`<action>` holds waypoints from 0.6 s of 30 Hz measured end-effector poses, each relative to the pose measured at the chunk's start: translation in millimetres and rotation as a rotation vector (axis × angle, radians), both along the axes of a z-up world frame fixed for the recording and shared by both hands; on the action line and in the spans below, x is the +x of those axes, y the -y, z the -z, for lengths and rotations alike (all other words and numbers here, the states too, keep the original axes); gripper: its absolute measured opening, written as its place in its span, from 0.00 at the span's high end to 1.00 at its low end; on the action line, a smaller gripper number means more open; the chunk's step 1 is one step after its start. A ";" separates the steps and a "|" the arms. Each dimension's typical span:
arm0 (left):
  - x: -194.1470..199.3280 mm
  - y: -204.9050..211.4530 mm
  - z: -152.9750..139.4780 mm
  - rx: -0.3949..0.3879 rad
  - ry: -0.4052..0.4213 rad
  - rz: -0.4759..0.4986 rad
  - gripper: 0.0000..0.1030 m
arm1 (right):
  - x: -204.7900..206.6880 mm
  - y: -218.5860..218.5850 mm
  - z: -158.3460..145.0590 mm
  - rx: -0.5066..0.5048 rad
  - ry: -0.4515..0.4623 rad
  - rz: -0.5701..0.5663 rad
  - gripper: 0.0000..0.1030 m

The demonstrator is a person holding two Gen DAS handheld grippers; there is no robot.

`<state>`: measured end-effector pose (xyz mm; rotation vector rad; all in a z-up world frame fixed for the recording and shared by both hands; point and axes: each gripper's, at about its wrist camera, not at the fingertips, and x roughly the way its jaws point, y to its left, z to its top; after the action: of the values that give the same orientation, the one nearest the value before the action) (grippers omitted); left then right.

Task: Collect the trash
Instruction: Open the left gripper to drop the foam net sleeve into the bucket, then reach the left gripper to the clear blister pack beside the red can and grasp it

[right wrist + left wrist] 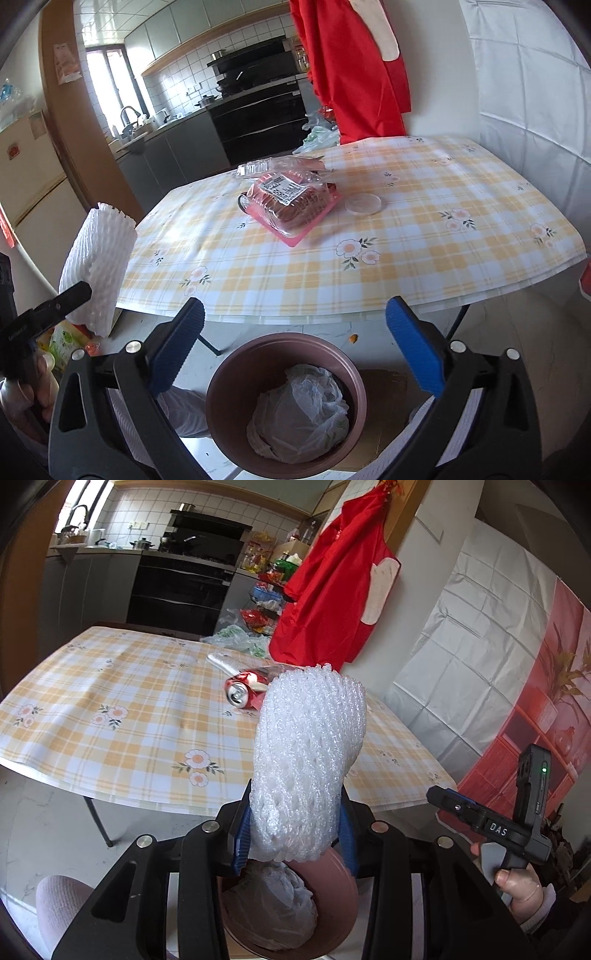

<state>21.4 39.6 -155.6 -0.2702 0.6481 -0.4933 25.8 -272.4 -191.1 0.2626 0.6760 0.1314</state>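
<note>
My left gripper [295,834] is shut on a white foam fruit net [308,760] and holds it upright just above a pink trash bin [343,882] with a crumpled plastic bag [273,904] inside. The net also shows at the left of the right wrist view [96,273]. My right gripper [295,347] is open and empty above the same bin [229,384]. On the checked tablecloth [443,206] lie a pink plastic food tray with a label [291,203], a clear plastic lid [364,204] and a crushed red can [245,692].
A clear plastic container [258,168] lies at the table's far edge. A red apron [332,579] hangs behind the table. Green plastic bags [240,638] and a kitchen with a black oven [181,587] are beyond. The right gripper's handle [498,827] shows at the right.
</note>
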 end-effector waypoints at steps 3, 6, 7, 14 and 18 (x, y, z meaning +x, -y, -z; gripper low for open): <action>2.5 7.3 5.9 -0.010 -0.034 0.037 0.35 | 0.3 0.4 1.8 0.005 -0.004 -0.003 0.06; 3.0 5.3 9.1 -0.019 -0.041 0.015 0.25 | -1.2 0.4 2.2 0.002 -0.005 -0.007 0.06; 3.5 3.6 9.2 -0.019 -0.043 0.005 0.24 | -2.6 0.2 2.2 0.002 -0.006 -0.007 0.06; 6.7 -14.3 9.2 -0.029 -0.049 -0.084 0.17 | -2.1 0.9 4.8 0.009 -0.018 0.000 0.06; 7.0 -18.3 9.3 -0.028 -0.052 -0.102 0.16 | -2.0 0.4 5.2 0.007 -0.021 0.000 0.06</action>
<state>28.4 57.9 -164.9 -0.3415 0.6748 -0.3985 23.8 -272.8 -196.3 0.2711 0.6966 0.1311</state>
